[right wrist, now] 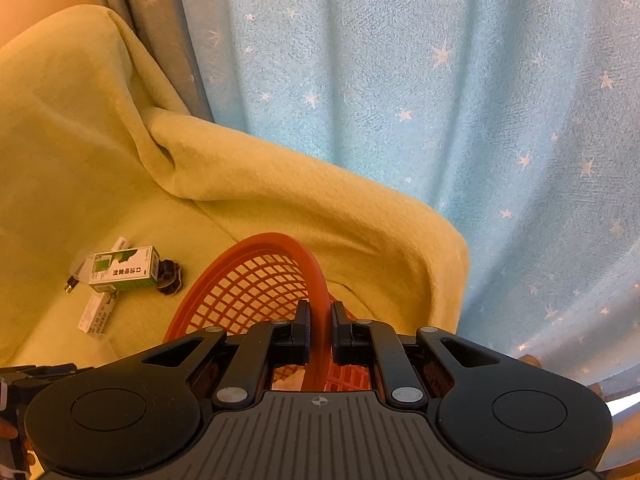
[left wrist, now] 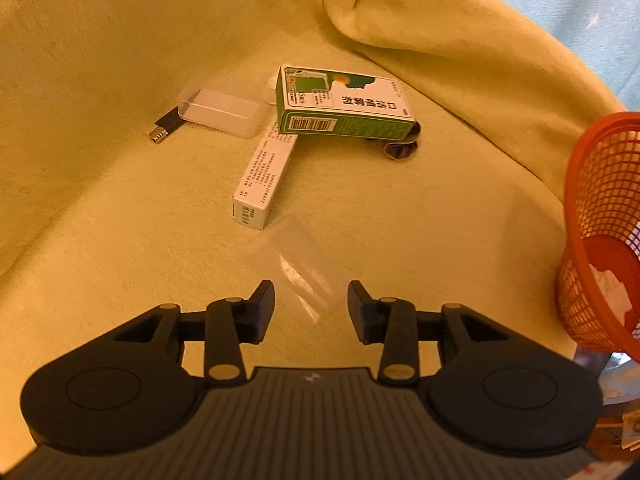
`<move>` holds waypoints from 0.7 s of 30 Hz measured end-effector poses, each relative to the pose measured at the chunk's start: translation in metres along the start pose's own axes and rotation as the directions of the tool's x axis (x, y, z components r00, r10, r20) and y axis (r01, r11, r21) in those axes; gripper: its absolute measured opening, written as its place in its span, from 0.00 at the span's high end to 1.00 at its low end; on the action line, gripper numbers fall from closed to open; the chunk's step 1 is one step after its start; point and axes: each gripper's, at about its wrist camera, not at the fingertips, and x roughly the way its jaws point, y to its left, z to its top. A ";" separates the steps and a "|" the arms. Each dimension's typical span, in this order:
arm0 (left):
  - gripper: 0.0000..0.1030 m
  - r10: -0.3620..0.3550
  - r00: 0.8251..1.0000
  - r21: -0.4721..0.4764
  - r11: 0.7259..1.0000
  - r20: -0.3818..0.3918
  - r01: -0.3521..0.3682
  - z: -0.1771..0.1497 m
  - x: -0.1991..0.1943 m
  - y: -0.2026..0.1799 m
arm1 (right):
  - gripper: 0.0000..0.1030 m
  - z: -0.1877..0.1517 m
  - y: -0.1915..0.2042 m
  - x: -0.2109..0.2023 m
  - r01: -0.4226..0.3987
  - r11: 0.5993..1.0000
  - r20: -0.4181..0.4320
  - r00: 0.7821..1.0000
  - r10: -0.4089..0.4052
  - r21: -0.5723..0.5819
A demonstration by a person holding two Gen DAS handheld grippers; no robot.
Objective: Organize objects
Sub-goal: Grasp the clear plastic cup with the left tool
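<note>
On the yellow blanket [left wrist: 100, 60] lie a green and white box [left wrist: 344, 106], a long white box [left wrist: 266, 174] partly under it, a clear plastic case [left wrist: 222, 112], a small black and silver piece [left wrist: 162, 129] and a dark round item [left wrist: 400, 149]. A clear plastic bag [left wrist: 298, 260] lies just ahead of my left gripper [left wrist: 311, 294], which is open and empty. My right gripper [right wrist: 320, 312] is shut on the rim of the red mesh basket [right wrist: 264, 276]. The basket [left wrist: 604, 232] holds something white. The green box [right wrist: 124, 274] shows left of the basket.
A blue curtain with white stars [right wrist: 440, 80] hangs behind the blanket. The blanket folds up into a ridge [right wrist: 280, 176] behind the basket. A hand [right wrist: 8, 432] and part of the other gripper show at the lower left of the right wrist view.
</note>
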 end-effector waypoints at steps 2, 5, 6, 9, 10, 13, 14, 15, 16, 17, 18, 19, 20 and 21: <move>0.59 0.008 1.000 -0.021 1.000 -0.003 -0.008 0.002 0.006 0.001 | 0.94 0.000 -0.001 0.000 0.003 1.000 -0.001 1.000 -0.003 -0.002; 0.49 0.034 0.999 -0.047 0.998 -0.015 -0.035 0.006 0.018 0.000 | 0.94 0.000 -0.002 0.000 0.006 1.000 -0.001 1.000 -0.006 -0.003; 0.44 0.047 0.999 -0.060 0.997 -0.021 -0.048 0.007 0.023 0.000 | 0.94 0.000 -0.002 0.000 0.006 1.000 0.000 1.000 -0.006 -0.005; 0.39 0.080 0.996 -0.106 0.991 -0.042 -0.084 0.010 0.038 0.000 | 0.94 -0.001 -0.003 0.000 0.008 1.000 0.002 1.000 -0.008 -0.011; 0.37 0.090 0.995 -0.119 0.988 -0.049 -0.095 0.011 0.043 0.000 | 0.94 -0.001 -0.003 0.000 0.008 1.000 0.003 1.000 -0.008 -0.012; 0.36 0.106 0.993 -0.120 0.986 -0.058 -0.112 0.013 0.057 -0.005 | 0.94 -0.002 -0.005 0.000 0.012 1.000 0.004 1.000 -0.012 -0.012; 0.39 0.108 0.992 -0.116 0.987 -0.061 -0.114 0.013 0.061 -0.007 | 0.94 -0.002 -0.006 0.000 0.012 1.000 0.005 1.000 -0.012 -0.012; 0.46 0.107 0.992 -0.110 0.987 -0.067 -0.114 0.014 0.065 -0.008 | 0.94 -0.003 -0.006 0.000 0.015 1.000 0.005 1.000 -0.015 -0.012; 0.49 0.112 0.991 -0.102 0.988 -0.067 -0.118 0.013 0.067 -0.010 | 0.94 -0.003 -0.007 0.000 0.017 1.000 0.004 1.000 -0.017 -0.013; 0.52 0.124 0.991 -0.085 0.988 -0.058 -0.129 0.013 0.068 -0.013 | 0.94 -0.003 -0.008 -0.001 0.017 1.000 0.004 1.000 -0.017 -0.012; 0.53 0.122 0.991 -0.064 0.990 -0.050 -0.125 0.013 0.067 -0.015 | 0.94 -0.003 -0.008 -0.001 0.017 1.000 0.002 1.000 -0.017 -0.011; 0.53 0.115 0.992 -0.045 0.992 -0.044 -0.116 0.012 0.066 -0.017 | 0.94 -0.003 -0.009 -0.001 0.018 1.000 0.001 1.000 -0.018 -0.010; 0.53 0.114 0.993 -0.029 0.993 -0.037 -0.115 0.011 0.064 -0.020 | 0.94 -0.003 -0.009 -0.002 0.017 1.000 0.000 1.000 -0.017 -0.011; 0.53 0.112 0.993 -0.015 0.994 -0.029 -0.112 0.010 0.061 -0.021 | 0.94 -0.003 -0.009 -0.002 0.017 1.000 -0.001 1.000 -0.017 -0.011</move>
